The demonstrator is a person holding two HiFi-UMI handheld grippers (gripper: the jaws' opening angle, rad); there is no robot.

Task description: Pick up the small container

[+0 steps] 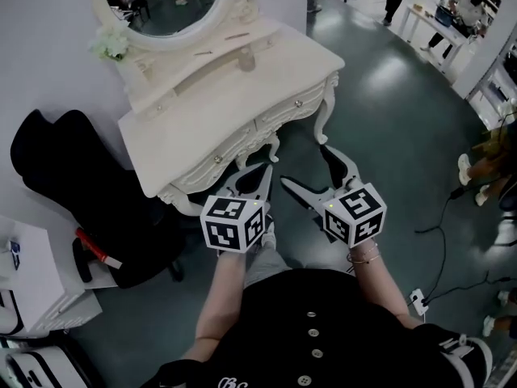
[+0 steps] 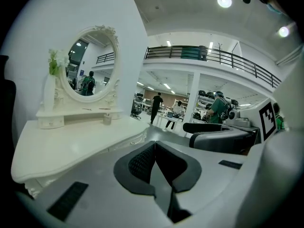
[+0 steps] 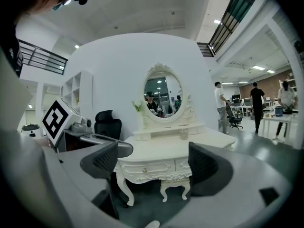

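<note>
The small container [image 1: 246,59] is a pale little jar standing on the white dressing table [image 1: 202,128], below the oval mirror [image 1: 170,2]. It also shows as a small jar [image 2: 107,119] in the left gripper view and as the same jar [image 3: 184,135] on the table's back part in the right gripper view. My left gripper [image 1: 258,175] hovers just off the table's front edge, jaws shut with nothing between them [image 2: 154,159]. My right gripper [image 1: 313,175] hangs over the floor to the table's right, open and empty [image 3: 154,167]. Both are well short of the jar.
A black office chair [image 1: 73,176] stands left of the table, a white side table [image 1: 32,273] beyond it. White flowers [image 1: 111,45] sit by the mirror. A small white stool [image 3: 178,186] stands under the table. A cable and power strip [image 1: 418,300] lie on the floor at right.
</note>
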